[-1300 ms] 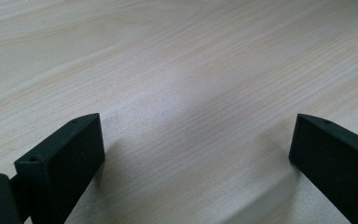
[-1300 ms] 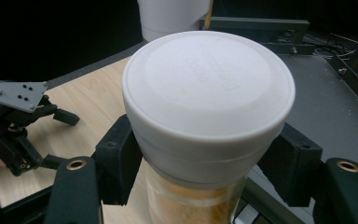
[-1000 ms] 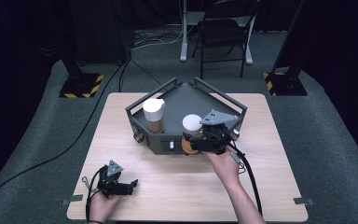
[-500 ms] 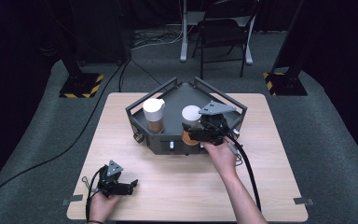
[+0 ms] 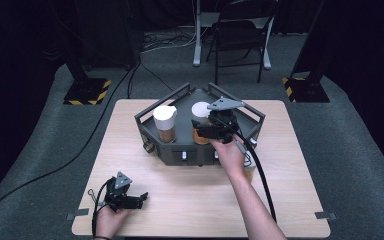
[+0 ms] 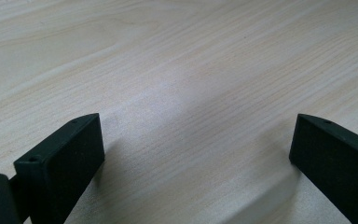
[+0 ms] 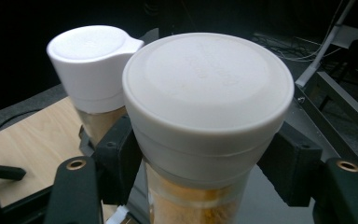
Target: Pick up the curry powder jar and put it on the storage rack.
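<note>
While the right gripper (image 5: 203, 131) clamps the orange spice jar (image 7: 200, 140) just under its white cap over the dark tray (image 5: 250, 131), keep it upright, clear of the second jar (image 5: 165, 122); left gripper (image 5: 141, 199) rests wide open on the surface (image 5: 190, 200).

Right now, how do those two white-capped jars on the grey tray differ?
The right jar is clamped between the right gripper's fingers; the left jar stands free. The right jar's cap is plain and round, the left jar's has a side lip. The right jar's contents look more orange. Both have white caps and clear bodies.
</note>
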Motion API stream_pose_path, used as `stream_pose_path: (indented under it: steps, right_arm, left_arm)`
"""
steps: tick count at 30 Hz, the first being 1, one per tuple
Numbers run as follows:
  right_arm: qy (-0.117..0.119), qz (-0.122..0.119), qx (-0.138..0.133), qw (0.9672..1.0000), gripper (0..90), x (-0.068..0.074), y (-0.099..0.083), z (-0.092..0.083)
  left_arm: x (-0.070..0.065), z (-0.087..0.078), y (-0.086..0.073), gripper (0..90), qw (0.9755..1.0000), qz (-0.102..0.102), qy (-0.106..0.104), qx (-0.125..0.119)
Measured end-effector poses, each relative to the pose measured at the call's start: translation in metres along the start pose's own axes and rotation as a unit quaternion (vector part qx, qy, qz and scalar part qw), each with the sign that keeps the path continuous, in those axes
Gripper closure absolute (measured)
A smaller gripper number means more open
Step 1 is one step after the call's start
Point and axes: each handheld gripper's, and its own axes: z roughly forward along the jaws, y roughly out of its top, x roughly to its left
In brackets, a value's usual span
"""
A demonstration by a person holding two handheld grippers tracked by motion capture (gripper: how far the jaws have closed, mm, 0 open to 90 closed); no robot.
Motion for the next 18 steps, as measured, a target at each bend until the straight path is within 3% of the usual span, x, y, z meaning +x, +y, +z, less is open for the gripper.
stream_pose_path:
  steps: [7, 18]
  right_arm:
    - [-0.011, 0.017, 0.009, 0.9998, 34.1, -0.005, 0.002, 0.015]
    - [-0.018, 0.022, 0.023, 0.9993, 34.0, -0.008, -0.001, 0.024]
  left_arm:
    - [0.000, 0.000, 0.000, 2.8, 1.0000, -0.001, 0.000, 0.000]
    - [0.001, 0.000, 0.000, 2.8, 1.0000, 0.001, -0.001, 0.000]
